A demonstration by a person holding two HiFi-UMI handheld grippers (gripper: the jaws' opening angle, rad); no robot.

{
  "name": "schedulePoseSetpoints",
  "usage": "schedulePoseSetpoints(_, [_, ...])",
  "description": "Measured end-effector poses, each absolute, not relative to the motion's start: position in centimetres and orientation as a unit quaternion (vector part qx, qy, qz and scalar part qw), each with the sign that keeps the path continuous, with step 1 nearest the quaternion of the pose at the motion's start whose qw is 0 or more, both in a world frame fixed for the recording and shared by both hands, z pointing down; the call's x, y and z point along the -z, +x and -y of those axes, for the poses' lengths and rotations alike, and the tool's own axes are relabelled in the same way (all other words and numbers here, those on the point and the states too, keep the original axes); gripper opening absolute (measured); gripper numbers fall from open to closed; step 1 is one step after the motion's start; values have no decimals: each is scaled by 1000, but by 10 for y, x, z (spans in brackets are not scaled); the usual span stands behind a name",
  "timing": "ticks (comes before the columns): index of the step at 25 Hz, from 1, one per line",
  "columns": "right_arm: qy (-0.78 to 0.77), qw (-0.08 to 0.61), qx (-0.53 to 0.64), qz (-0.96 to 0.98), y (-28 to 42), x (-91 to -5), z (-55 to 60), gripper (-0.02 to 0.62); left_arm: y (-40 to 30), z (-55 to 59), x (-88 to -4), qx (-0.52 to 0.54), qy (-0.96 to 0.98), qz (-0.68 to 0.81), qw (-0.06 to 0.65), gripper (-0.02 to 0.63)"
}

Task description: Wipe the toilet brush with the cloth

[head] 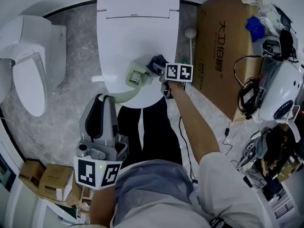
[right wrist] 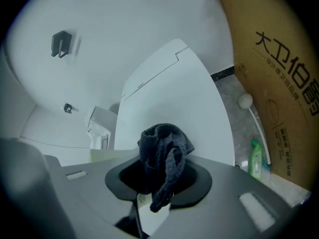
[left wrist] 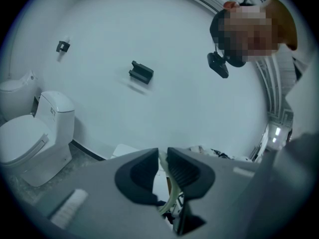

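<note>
The toilet brush has a pale green head (head: 137, 75) that hovers over the closed lid of the white toilet (head: 137, 37). Its curved handle (head: 124, 95) runs back to my left gripper (head: 105, 98). That gripper is shut on the thin handle (left wrist: 172, 197), which shows between the jaws in the left gripper view. My right gripper (head: 160, 69) is shut on a dark cloth (head: 156, 63) right beside the brush head. In the right gripper view the bunched cloth (right wrist: 162, 156) fills the jaws, and the brush head (right wrist: 107, 156) shows just to its left.
A second white toilet (head: 28, 65) stands at the left. A big cardboard box (head: 223, 46) leans at the right, with a white ball-topped stick (head: 190, 34) and a green bottle (right wrist: 255, 158) beside it. Cables and gear (head: 270, 89) crowd the far right. Small boxes (head: 47, 179) sit bottom left.
</note>
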State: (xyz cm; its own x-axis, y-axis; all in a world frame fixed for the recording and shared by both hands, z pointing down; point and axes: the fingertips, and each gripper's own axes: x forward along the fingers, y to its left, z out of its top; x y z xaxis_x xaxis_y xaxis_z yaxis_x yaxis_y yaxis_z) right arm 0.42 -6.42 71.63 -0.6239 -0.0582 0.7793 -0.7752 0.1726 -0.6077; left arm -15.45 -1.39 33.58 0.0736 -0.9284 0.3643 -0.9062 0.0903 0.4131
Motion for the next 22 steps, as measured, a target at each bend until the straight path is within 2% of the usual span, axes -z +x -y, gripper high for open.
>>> schedulePoseSetpoints(22, [309, 336, -546, 702, 28, -717, 41, 109, -153, 13, -335, 20, 676, 680, 282, 0])
